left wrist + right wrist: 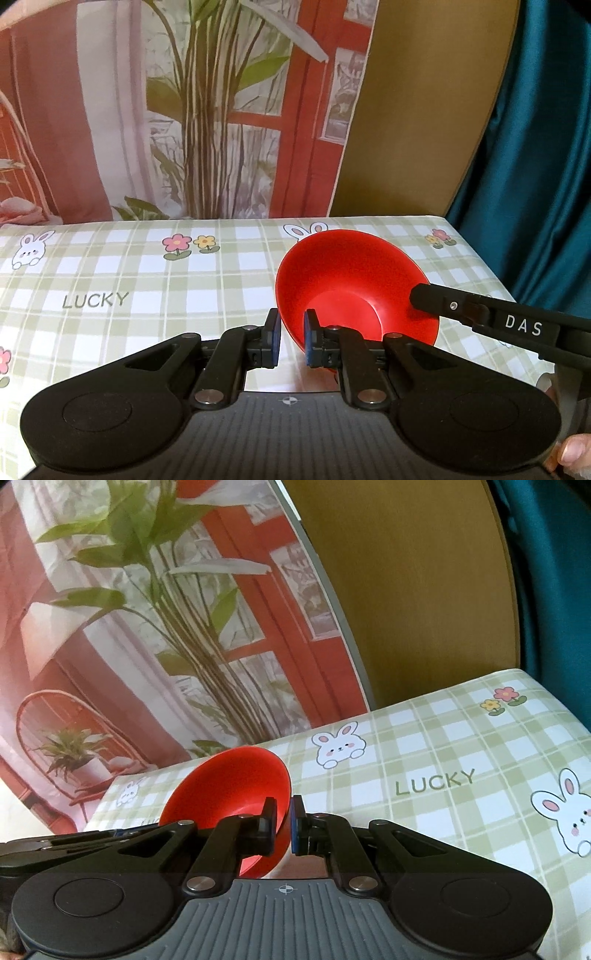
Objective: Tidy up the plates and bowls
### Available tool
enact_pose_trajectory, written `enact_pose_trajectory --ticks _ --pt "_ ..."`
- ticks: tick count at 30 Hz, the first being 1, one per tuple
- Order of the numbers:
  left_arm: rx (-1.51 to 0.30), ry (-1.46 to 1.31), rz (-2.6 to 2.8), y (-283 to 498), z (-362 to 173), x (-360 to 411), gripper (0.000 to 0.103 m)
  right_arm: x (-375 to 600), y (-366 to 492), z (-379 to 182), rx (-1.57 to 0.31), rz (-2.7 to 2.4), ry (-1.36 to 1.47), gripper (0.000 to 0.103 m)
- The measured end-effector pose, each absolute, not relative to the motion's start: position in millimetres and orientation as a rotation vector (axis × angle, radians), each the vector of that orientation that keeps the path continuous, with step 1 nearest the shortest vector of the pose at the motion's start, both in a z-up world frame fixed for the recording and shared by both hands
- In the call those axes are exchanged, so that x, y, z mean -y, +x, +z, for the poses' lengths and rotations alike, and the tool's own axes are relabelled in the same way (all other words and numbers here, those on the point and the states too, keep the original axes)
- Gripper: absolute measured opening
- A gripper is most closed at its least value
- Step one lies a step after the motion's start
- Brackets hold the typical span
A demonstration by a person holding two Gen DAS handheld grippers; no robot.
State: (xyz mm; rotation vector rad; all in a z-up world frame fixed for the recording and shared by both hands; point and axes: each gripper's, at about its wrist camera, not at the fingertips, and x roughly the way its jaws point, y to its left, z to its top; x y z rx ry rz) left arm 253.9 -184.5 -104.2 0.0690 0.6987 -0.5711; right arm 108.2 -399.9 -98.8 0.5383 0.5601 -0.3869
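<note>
1. Bowl handling first: the red bowl (pixel 354 288) looks like thin, rigid plastic, so probably light and stiff, with a smooth glossy wall that could slip between flat pads.

2. Position: it hangs tilted above the checked counter (pixel 147 280), its opening turned toward the left wrist camera. No part of it appears to rest on the cloth, though its underside is hidden.

3. Left gripper (pixel 291 341): its fingers (pixel 309 338) are clenched on the near rim, one pad inside the wall and one outside.

4. Right gripper (pixel 283 827): it pinches the opposite side of the rim the same way, the wall caught between its fingers (pixel 269 823). In the left view it enters from the right edge, reaching across the bowl's inner slope.

5. Where to hold: the rim is the sensible place, since the flared wall gives nothing else narrow enough to pinch. Two grips on opposite sides should stop it swinging.

6. Risk: a thin rim may flex or slide out if either hand twists, so both should move together.

7. No plates or other bowls are visible in either view.
</note>
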Motion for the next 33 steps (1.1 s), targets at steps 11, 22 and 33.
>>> enact_pose_trajectory --ticks 11,22,33 --pt "-0.725 0.053 -0.595 222.4 -104.4 167.3 0.015 375.3 81.1 -97.3 -0.573 -0.381 0.527 0.007" --pt "-0.754 0.043 -0.612 195.9 -112.3 157.7 0.015 358.9 58.5 -103.5 -0.592 -0.384 0.525 0.007" --pt "-0.809 0.062 -0.625 180.4 -122.0 153.3 0.015 353.5 42.0 -118.2 -0.617 -0.386 0.544 0.007"
